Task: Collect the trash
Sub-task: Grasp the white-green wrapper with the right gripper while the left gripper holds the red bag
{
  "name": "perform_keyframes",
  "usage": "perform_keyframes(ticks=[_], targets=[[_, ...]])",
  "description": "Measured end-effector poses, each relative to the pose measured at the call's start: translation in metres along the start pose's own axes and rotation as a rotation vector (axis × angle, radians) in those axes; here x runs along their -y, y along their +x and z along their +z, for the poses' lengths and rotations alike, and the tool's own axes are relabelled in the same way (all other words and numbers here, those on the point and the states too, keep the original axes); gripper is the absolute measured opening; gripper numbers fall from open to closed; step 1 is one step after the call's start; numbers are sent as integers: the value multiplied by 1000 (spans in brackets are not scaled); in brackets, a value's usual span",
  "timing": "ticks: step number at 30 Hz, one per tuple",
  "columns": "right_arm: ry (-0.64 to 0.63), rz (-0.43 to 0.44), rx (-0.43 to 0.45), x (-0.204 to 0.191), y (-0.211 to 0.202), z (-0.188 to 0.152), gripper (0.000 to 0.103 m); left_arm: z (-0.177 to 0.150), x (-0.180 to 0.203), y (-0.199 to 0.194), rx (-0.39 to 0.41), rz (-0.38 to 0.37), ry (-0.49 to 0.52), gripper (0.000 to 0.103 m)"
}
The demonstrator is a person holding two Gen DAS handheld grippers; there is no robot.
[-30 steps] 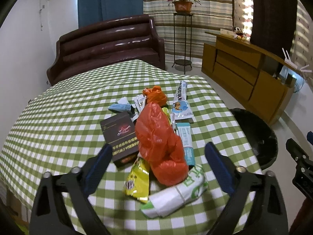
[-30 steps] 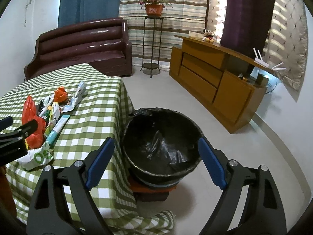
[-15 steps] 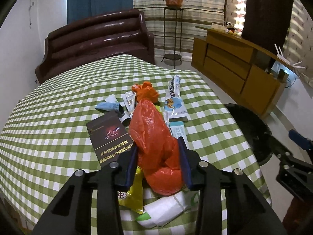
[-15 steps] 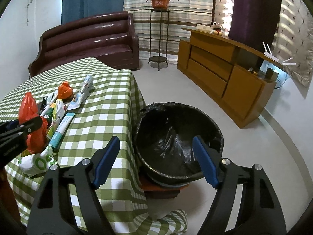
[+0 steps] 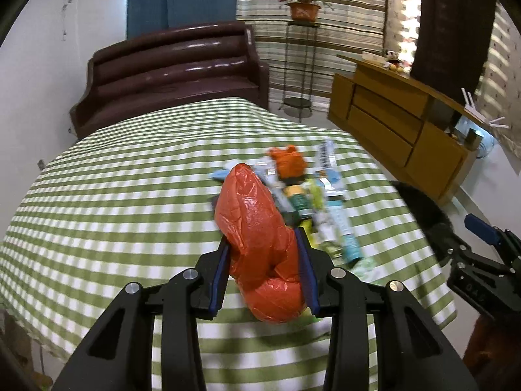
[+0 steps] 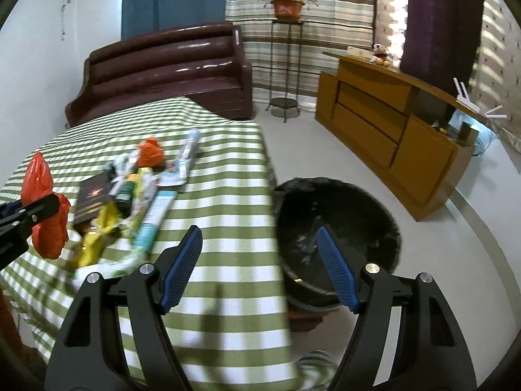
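My left gripper [image 5: 263, 272] is shut on a red plastic bag [image 5: 257, 228] and holds it above the green checked table [image 5: 114, 215]. The bag also shows at the left of the right wrist view [image 6: 44, 208], lifted clear of the pile. A pile of trash [image 6: 130, 198] lies on the table: a dark box [image 6: 92, 197], a yellow wrapper [image 6: 97, 231], toothpaste boxes [image 6: 156, 218] and a small orange bag [image 6: 150, 153]. My right gripper [image 6: 259, 270] is open and empty over the table's right edge, beside the black-lined bin [image 6: 338, 224].
The bin stands on the floor right of the table and shows in the left wrist view [image 5: 423, 211]. A wooden sideboard [image 6: 390, 130] lines the right wall. A brown sofa [image 6: 162, 68] and a plant stand [image 6: 286, 65] are behind the table.
My left gripper closed on the red bag and lifted it off the pile. My right gripper moved left towards the table and its jaws narrowed somewhat.
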State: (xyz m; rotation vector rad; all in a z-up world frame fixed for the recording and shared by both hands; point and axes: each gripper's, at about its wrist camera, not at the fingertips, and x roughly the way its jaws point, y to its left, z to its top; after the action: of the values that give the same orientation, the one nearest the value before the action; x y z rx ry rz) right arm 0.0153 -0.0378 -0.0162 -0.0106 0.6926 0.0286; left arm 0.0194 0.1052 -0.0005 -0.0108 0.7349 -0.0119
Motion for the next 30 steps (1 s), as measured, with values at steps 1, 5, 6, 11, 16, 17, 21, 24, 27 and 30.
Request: perform_keyframes(ticks=[1,5,6,11,16,17,21,24,27,30], targets=[[-1,8,-3,-5,-1,0,72,-2,-6,-1,0,8,-3,38],[1,56,-20,-32,-4,-3,73,-10,-36,-5,-4,47,-28,38],[-2,63,-21,-38,-4,-4,73,-12,-41,-6,-4,52,-29,38],[-44,97,-27,-70,-9,-10,80,-18,-70,-11,1,83,-41,38],[-97,95,-43,-98,-9,-16,81,-25,-88,-10,-14,86,-52,38],[-105,93,-53,-101,-7,-17,81,-27,-88,-10,-17,85,-52,38],[-128,84,-83,-107,-6,-24,81,-30,-92,-9,-21,77,-56,38],[-119,69,-96,-101,-5,-26,85,-31,-93,-8,-19,70,-60,38],[-108,46,-98,-93,-2,-26,85,-31,-92,-8,-17,62,-60,38],[-108,3,-90,-85,1,-25,85,-30,-90,-6,-18,57,-57,38]])
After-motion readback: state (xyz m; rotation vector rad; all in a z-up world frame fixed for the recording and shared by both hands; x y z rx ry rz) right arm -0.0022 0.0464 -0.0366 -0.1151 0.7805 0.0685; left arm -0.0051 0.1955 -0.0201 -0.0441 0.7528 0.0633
